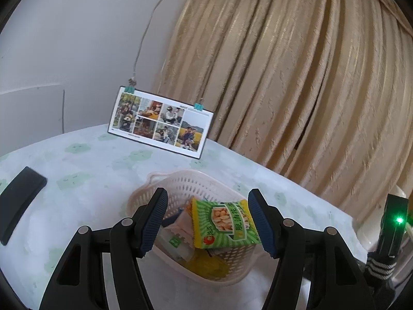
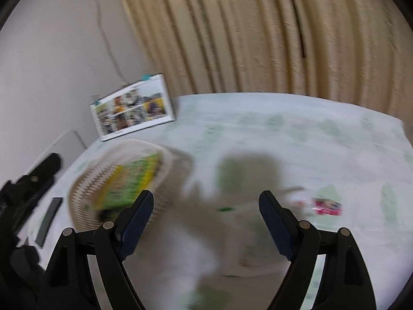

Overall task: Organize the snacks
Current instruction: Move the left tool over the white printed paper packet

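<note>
Black and flat, a phone-like slab (image 1: 22,199) lies at the table's left edge on a white cloth (image 1: 90,170) printed with pale green shapes. Behind it a photo collage card (image 1: 160,122) leans against the wall. At centre, the left gripper (image 1: 207,219) hovers with fingers spread wide and empty over a pale plastic basket (image 1: 180,183), where a green peanut packet (image 1: 225,224) rests on other snacks. The right gripper (image 2: 206,224), also wide and empty, hangs over the blurred tablecloth; a pink packet (image 2: 326,206) lies to its right.
</note>
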`<state>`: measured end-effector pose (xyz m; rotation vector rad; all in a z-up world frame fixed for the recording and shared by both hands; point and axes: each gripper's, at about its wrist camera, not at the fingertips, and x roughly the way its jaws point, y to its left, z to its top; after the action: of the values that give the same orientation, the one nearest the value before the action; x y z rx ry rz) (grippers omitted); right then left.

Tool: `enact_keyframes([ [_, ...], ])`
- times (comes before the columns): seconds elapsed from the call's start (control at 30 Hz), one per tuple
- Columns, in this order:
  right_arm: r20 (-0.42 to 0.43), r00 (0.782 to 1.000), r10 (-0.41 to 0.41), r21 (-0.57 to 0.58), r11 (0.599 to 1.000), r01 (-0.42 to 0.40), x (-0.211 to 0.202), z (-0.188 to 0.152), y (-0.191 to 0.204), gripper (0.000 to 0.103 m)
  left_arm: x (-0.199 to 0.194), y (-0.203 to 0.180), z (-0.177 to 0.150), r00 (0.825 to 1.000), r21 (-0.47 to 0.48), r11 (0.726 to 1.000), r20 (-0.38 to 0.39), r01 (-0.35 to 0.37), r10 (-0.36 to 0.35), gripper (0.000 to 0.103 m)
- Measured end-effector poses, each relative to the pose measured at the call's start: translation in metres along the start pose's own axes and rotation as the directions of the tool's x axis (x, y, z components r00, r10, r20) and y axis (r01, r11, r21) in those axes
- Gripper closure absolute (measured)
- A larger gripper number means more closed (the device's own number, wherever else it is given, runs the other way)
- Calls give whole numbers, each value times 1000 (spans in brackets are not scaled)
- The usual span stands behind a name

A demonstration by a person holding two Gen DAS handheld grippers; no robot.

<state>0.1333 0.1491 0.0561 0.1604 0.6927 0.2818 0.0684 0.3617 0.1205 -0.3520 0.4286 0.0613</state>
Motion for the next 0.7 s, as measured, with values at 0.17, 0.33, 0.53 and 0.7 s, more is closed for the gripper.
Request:
enact_keyframes([
  [0.17,-14,997,-70,95,993,71,-6,0,-46,21,3,-16,-7,999,50,998,-22,39,-38,37],
  [0.33,-15,997,-81,166,983,82,-16,-1,-76,21,5,-32,-15,996,88,993,-51,81,-77,37],
  [0.53,-34,984,-176,180,967,179,-18,-2,-97,22,6,-60,-29,991,174,977,-73,126,-114,37],
  [0.7,-78,959,-274,201,937,285,-18,-10,-128,22,5,-83,-43,981,233,956,-107,181,-159,37],
])
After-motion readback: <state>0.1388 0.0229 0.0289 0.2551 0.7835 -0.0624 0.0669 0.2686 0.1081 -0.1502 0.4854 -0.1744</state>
